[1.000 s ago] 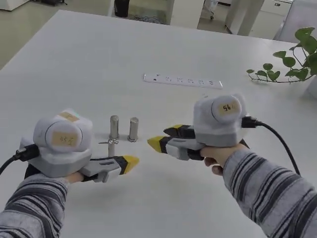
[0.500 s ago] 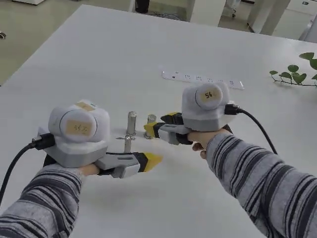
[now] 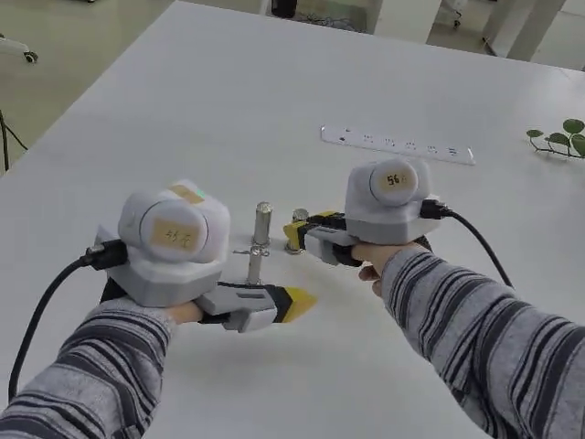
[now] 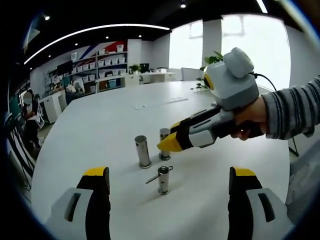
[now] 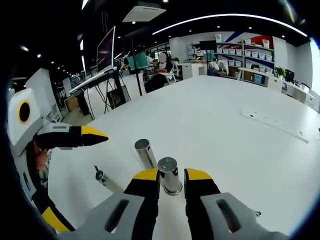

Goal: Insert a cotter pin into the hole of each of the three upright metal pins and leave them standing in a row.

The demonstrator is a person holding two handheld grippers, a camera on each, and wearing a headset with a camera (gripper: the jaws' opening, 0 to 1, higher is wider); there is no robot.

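Observation:
Three short metal pins stand close together on the white table (image 3: pixel 228 110). The near pin (image 3: pixel 254 265) (image 4: pixel 163 180) has a cotter pin (image 4: pixel 152 177) through it. Behind it stands a second pin (image 3: pixel 262 222) (image 4: pixel 142 151) (image 5: pixel 145 150). The third pin (image 3: pixel 300 217) (image 5: pixel 170 176) sits between the yellow tips of my right gripper (image 3: pixel 292 235) (image 5: pixel 171 177), which is shut on it. My left gripper (image 3: pixel 297 302) (image 4: pixel 169 175) hovers open, just in front of and to the right of the near pin, holding nothing.
A white power strip (image 3: pixel 398 146) lies farther back on the table. A green plant (image 3: pixel 559 137) sits at the far right edge. Black cables trail from both grippers. The table's left edge drops to the floor.
My right gripper has moved left to the right-hand pin and closed its jaws around it. The left gripper stays near the pin with the cotter pin. The head camera has shifted.

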